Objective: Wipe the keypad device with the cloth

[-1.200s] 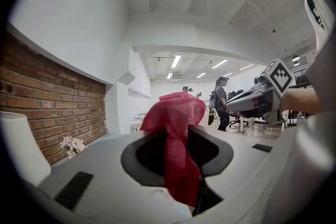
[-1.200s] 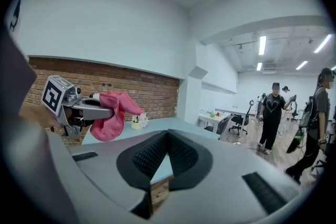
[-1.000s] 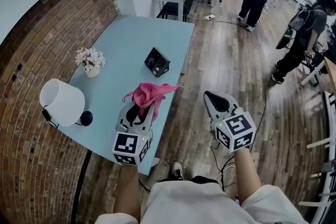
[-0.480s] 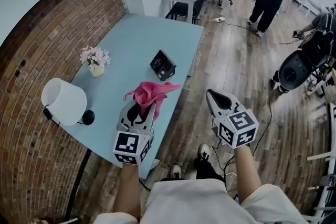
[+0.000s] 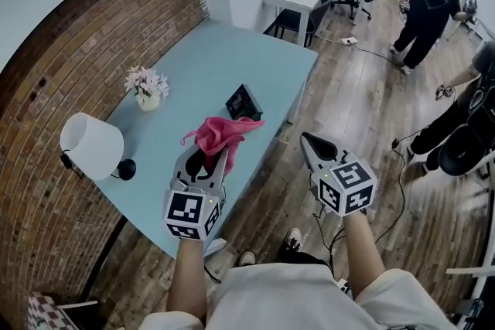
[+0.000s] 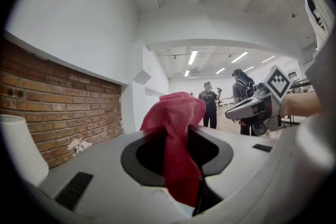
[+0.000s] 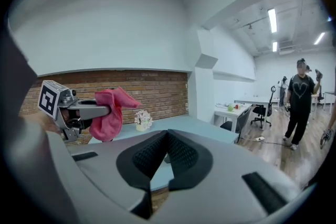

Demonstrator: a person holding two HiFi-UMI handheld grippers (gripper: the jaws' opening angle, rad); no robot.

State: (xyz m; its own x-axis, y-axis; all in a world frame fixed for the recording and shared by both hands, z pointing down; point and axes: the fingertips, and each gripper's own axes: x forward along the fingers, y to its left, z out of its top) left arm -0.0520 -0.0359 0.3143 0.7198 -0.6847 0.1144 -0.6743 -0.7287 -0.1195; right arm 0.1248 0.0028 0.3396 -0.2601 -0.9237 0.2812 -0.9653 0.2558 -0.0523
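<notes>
Since the soft cloth flops limply, the left gripper pinches its bunched middle, while the right gripper sits pressed together, empty.

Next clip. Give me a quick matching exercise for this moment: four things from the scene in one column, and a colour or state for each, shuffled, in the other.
1. cloth
2. keypad device
3. lamp
4. right gripper

a. shut, empty
b. black, on the table
c. pink, pinched by the left gripper
d. white shade

Pairs: 1-c, 2-b, 3-d, 4-a
</notes>
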